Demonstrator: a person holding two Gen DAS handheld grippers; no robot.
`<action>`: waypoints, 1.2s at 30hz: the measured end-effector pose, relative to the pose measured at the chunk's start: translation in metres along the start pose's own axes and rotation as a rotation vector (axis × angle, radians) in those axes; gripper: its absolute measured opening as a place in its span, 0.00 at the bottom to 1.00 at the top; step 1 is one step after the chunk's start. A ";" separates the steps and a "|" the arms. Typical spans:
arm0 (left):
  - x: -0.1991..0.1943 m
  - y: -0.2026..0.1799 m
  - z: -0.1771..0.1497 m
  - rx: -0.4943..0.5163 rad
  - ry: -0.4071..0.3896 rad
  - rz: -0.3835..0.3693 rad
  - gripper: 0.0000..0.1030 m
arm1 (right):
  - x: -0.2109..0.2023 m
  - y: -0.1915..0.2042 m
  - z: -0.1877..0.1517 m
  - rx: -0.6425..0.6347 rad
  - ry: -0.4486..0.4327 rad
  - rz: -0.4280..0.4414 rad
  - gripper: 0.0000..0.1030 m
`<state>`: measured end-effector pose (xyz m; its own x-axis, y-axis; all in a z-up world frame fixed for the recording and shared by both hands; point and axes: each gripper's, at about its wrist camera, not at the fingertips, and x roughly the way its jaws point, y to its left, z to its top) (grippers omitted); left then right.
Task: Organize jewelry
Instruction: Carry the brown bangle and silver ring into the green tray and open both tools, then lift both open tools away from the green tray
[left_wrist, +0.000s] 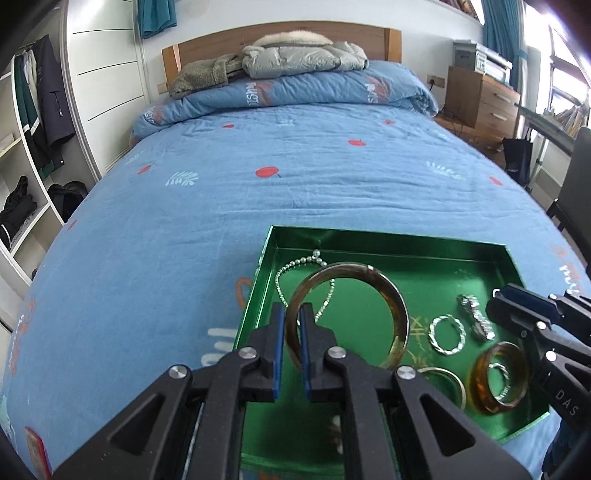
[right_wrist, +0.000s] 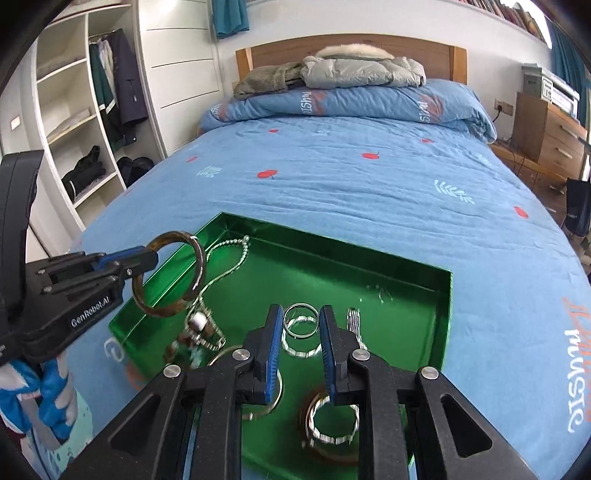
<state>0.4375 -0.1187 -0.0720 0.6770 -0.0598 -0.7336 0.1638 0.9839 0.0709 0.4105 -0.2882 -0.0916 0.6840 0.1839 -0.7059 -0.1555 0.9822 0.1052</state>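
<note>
Jewelry is what we are sorting, and most of it lies in the green tray that sits on the blue bedspread. We have two pieces lifted at once. Our left gripper is clamped on the near rim of a large amber bangle, which stands upright between the blue pads and hangs above the tray's left part, over the beaded silver chain lying on the tray floor. From the right wrist view the same bangle shows clear of the tray, just above its left wall. Our right gripper pinches a thin silver ring across its width, both pads touching its sides, held above the middle of the tray. Below it on the tray floor lie a twisted silver hoop, a silver clasp piece, and a smaller amber bangle with a silver ring inside it. We judge the step in hand to be carrying both pieces, lifted and not yet set down. Where they should go we cannot tell; no other container shows in either view. The next move calls for picking a resting place for each, lowering until the piece touches, and only then parting the pads. We should keep the bangle from swinging into the chain, since it is held by one edge only.
</note>
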 end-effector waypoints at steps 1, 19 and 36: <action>0.008 0.000 0.001 -0.004 0.016 0.005 0.07 | 0.007 -0.001 0.002 -0.005 0.012 -0.005 0.19; 0.063 0.002 -0.008 -0.062 0.176 0.027 0.08 | 0.071 0.002 0.004 -0.114 0.248 -0.031 0.19; -0.006 0.014 -0.014 -0.088 0.082 -0.088 0.25 | 0.002 0.007 -0.006 -0.076 0.153 -0.053 0.37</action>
<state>0.4261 -0.1019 -0.0762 0.6016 -0.1365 -0.7871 0.1542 0.9866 -0.0532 0.4072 -0.2813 -0.0965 0.5775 0.1187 -0.8077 -0.1794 0.9836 0.0163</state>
